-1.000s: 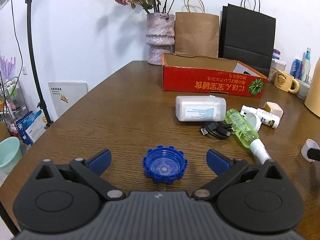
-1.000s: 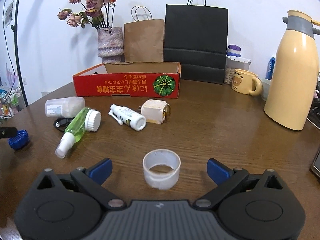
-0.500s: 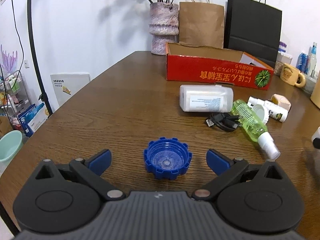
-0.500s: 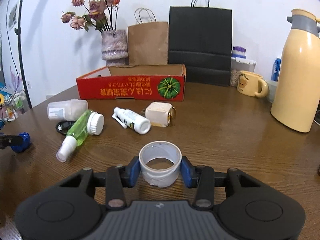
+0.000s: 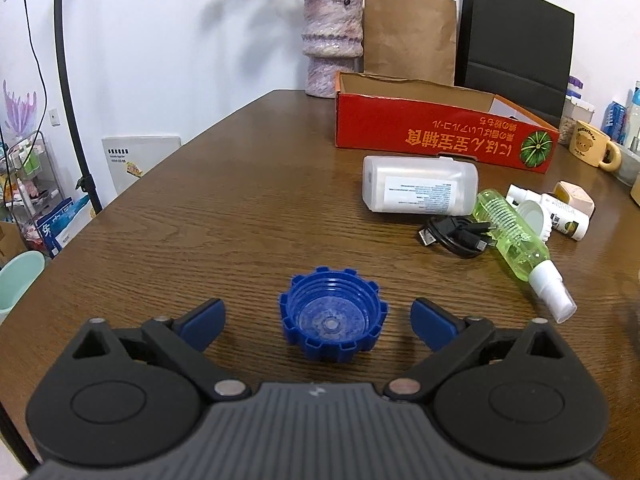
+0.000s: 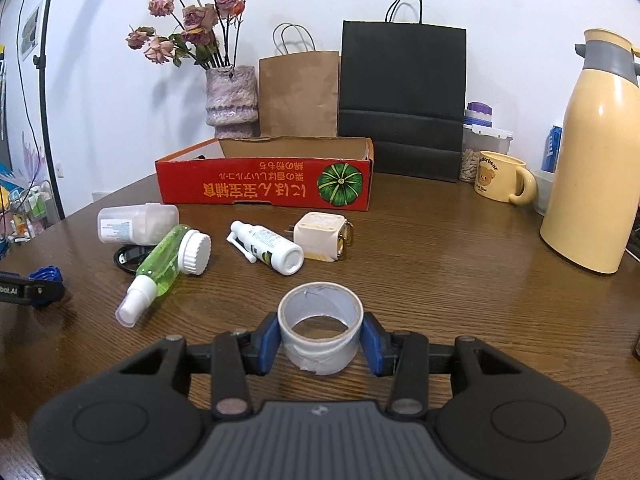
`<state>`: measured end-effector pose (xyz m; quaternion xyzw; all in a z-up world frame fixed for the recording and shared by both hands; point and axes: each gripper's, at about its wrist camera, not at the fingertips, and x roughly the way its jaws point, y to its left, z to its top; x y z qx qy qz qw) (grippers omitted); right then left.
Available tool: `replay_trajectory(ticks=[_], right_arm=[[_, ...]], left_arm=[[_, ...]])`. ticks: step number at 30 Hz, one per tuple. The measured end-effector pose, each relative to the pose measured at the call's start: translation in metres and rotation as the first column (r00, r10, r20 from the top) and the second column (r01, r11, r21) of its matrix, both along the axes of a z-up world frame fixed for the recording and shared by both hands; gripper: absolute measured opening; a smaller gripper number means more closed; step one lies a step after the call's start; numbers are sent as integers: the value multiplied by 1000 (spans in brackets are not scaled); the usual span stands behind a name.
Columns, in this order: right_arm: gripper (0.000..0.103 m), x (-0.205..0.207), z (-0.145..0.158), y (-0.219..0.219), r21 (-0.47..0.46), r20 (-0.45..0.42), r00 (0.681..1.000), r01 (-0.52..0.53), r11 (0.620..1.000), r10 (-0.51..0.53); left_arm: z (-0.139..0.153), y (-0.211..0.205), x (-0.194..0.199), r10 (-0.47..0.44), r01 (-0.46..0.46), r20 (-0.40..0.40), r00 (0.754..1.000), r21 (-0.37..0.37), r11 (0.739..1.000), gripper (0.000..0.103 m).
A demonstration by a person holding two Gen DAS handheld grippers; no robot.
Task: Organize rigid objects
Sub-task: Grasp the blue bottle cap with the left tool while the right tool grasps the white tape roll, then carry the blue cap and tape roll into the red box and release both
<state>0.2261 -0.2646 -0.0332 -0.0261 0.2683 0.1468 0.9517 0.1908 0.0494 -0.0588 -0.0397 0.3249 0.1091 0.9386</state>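
A blue ridged cap (image 5: 333, 322) lies open side up on the wooden table (image 5: 200, 220), between the fingers of my left gripper (image 5: 318, 322). Its jaws are closing, with clear gaps on both sides of the cap. My right gripper (image 6: 320, 338) is shut on a white tape roll (image 6: 320, 330), its blue pads pressing both sides. The open red cardboard box (image 6: 264, 184) stands further back on the table. From the right wrist view the blue cap (image 6: 46, 276) and the left gripper's tip show at the far left.
Between grippers and box lie a clear jar (image 5: 420, 190), a green spray bottle (image 5: 516, 240), a black cable (image 5: 456, 234), a small white bottle (image 6: 268, 246) and a cream cube (image 6: 322, 236). A yellow flask (image 6: 596, 160), mug (image 6: 500, 176), paper bags and vase (image 6: 232, 100) stand behind.
My right gripper closed on the tape roll, which sat free between open fingers a second ago. The left gripper's fingers have come in slightly around the blue cap.
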Motion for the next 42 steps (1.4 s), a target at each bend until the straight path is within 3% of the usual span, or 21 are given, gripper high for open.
replay_trajectory(ticks=[4,6,17,26,42], right_arm=[[42,0,0,0,0,1,1000,0,1000,0],[42,0,0,0,0,2,1000,1,1000,-1],[42,-1,0,0,-1,5,1000,1,1000,-1],[42,-1,2,1,3,7,1000,-11,1000,11],[42,13,45,15,36,114,993,-46,998,41]], left_arm=[[-1,-1,0,-4,4,4,1000,1,1000,76],[0,-1,-2,-5,5,16,1000,6,1000,55],[4,0,-5,-6,6,39,999,-4,1000,55],[28,0,-11,-23,23,97,995,-1,1000,55],[73,-15,19,-81,80,188,979,16,997,55]])
